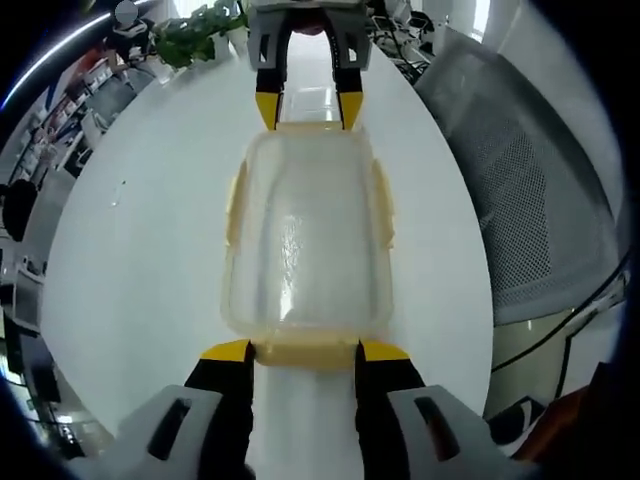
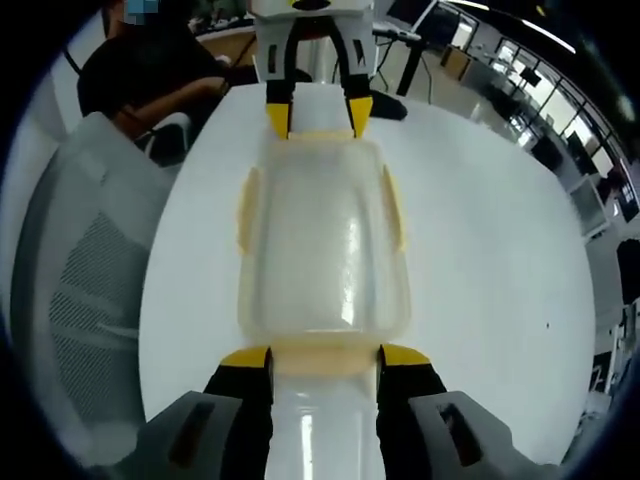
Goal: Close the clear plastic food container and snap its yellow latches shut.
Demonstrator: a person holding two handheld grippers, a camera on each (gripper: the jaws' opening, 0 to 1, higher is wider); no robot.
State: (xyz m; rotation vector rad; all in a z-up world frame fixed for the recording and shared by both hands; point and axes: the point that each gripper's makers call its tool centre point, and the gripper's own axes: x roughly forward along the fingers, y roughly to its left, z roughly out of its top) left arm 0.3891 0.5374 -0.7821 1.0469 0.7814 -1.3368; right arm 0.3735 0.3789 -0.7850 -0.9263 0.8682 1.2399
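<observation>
The clear rectangular plastic food container with yellow latches is seen on the round white tabletop, lengthwise between both tools. The left tool and right tool, jaws apart, straddle opposite end latches.

White table, grey mesh chair, office beyond.
</observation>
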